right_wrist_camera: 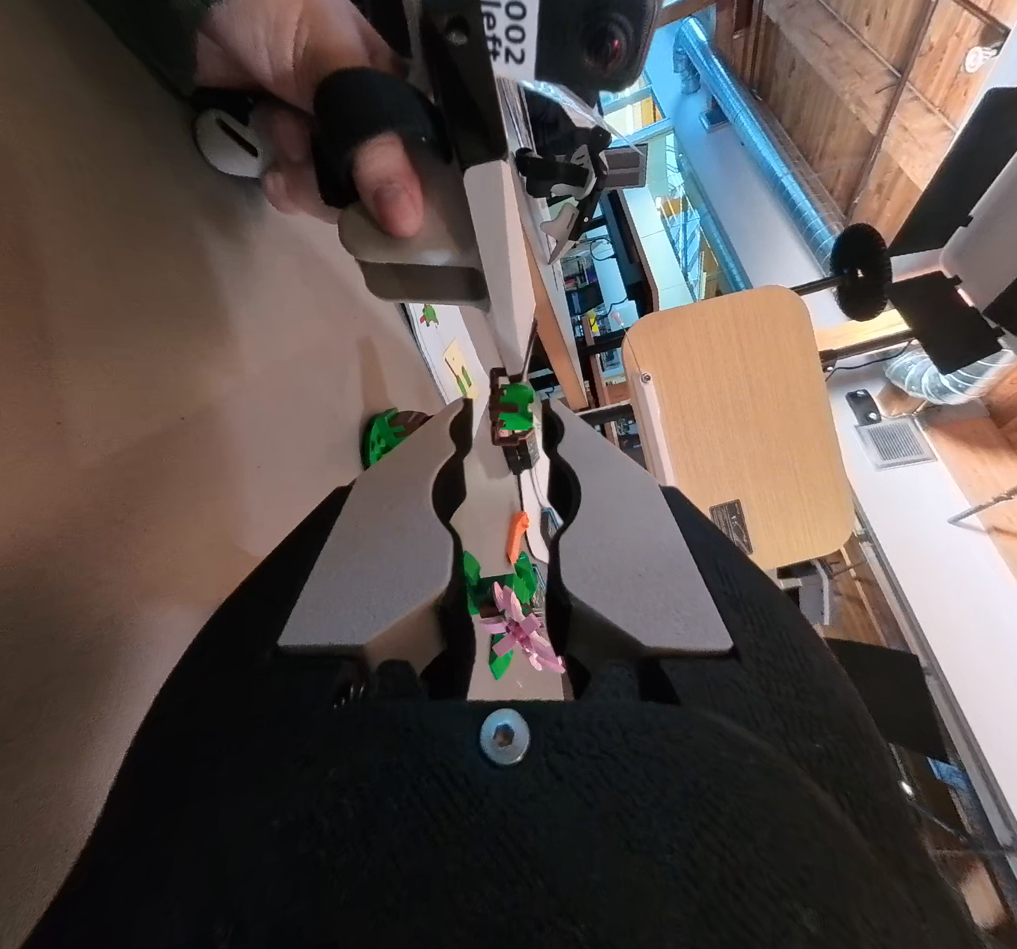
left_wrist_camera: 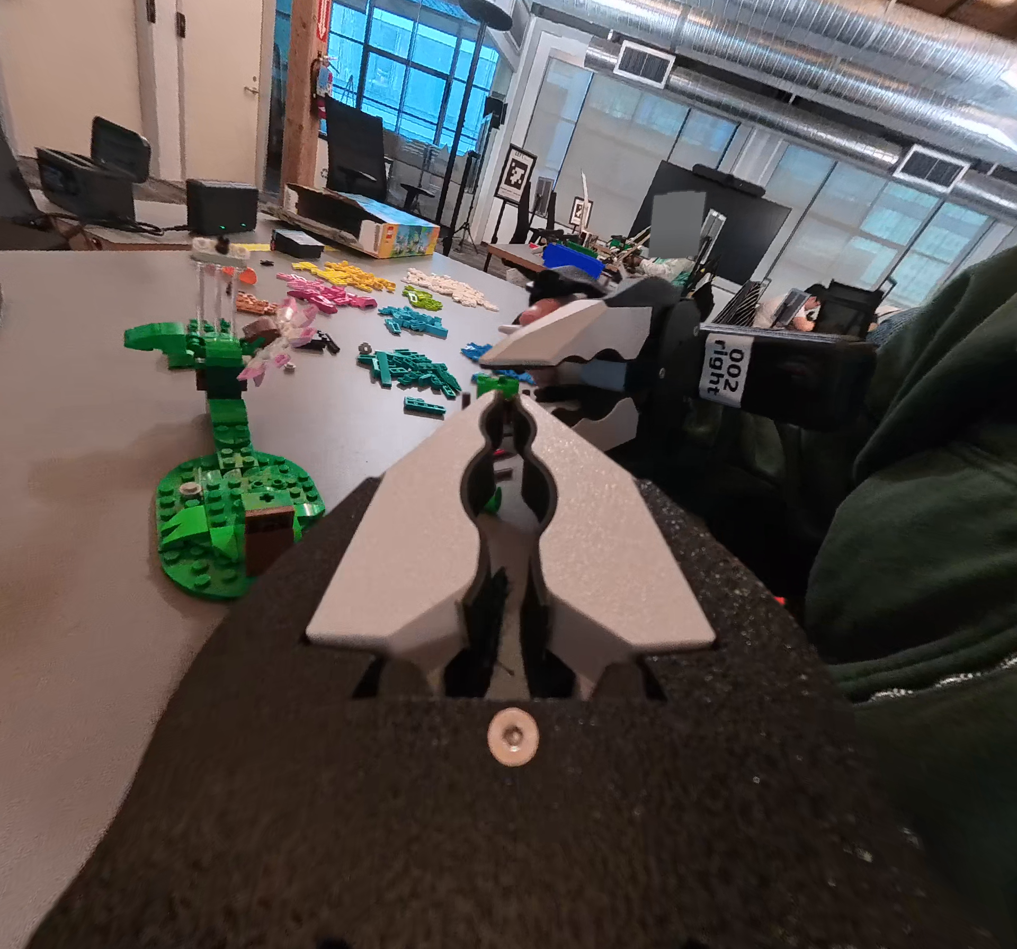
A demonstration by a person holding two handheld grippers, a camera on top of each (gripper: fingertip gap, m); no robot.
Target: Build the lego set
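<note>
Left and right wrist views of a two-handed joining step. The left gripper is pinching a small green and brown sub-assembly at its fingertips, jaws drawn nearly together around it, and is holding it in the air above the near right part of the table. The right gripper is coming in from the right with its jaws standing partly apart on either side of that same piece; whether its pads are touching the piece cannot be told. The partly built green plant model, with a studded base plate, curved stem and pink flower, is standing to the left on the table, well apart from both grippers. Sorted piles of loose bricks are lying farther back, with the set's box at the far edge. The step appears to be a regrip or adjustment of the sub-assembly between the two tools. To do it well, the left hold should be kept steady, the right jaws squared to flat faces of the piece, and closing pressure kept gentle so that the small leaf elements are not popping off.
</note>
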